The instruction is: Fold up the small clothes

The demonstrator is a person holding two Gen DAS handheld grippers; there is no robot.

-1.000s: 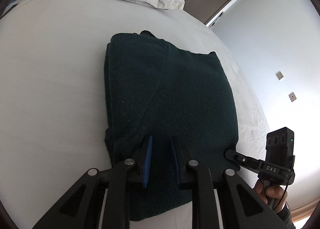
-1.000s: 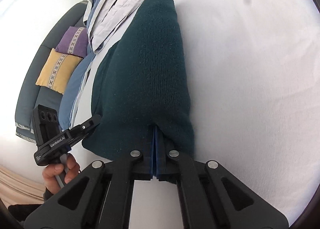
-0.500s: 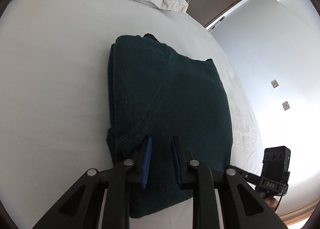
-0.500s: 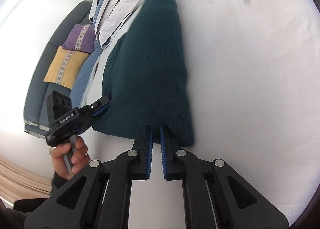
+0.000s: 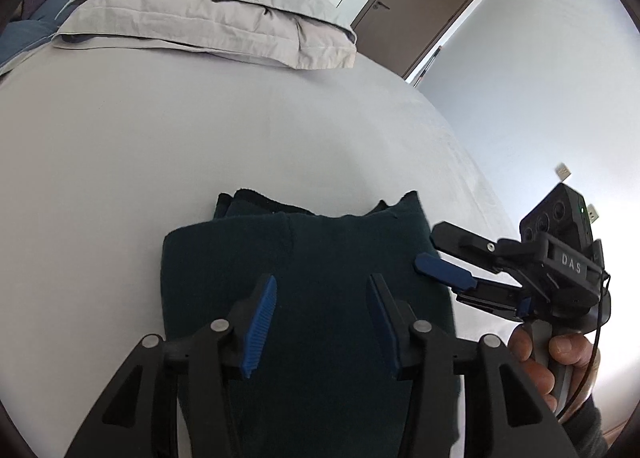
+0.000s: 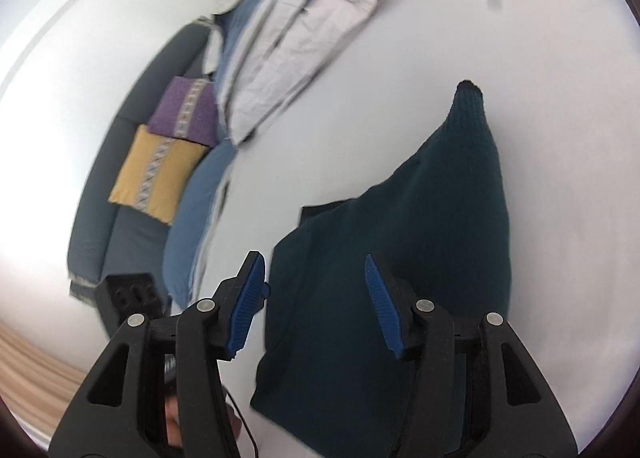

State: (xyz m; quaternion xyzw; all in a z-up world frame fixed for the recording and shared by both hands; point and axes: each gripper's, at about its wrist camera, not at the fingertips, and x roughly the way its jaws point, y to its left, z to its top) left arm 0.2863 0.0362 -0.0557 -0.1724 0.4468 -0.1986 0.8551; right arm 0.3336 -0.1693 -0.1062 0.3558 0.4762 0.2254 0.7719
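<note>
Fold just released: left gripper (image 5: 322, 324) and right gripper (image 6: 316, 304) jaws have just been opening, now spread, nothing between them, above dark green knitted garment (image 5: 320, 258) folded on white bed sheet (image 5: 160, 145); next likely regrasp or tidy.

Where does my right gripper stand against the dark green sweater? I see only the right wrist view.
Observer: The left wrist view shows the right gripper at the sweater's right edge; its jaws have just been opening, nothing between them.
Operator: And the left gripper?
Observer: Over the sweater; its jaws have just been opening too, empty.
Operator: What lies beyond the bed?
Observer: A brown door, past the folded bedding.
</note>
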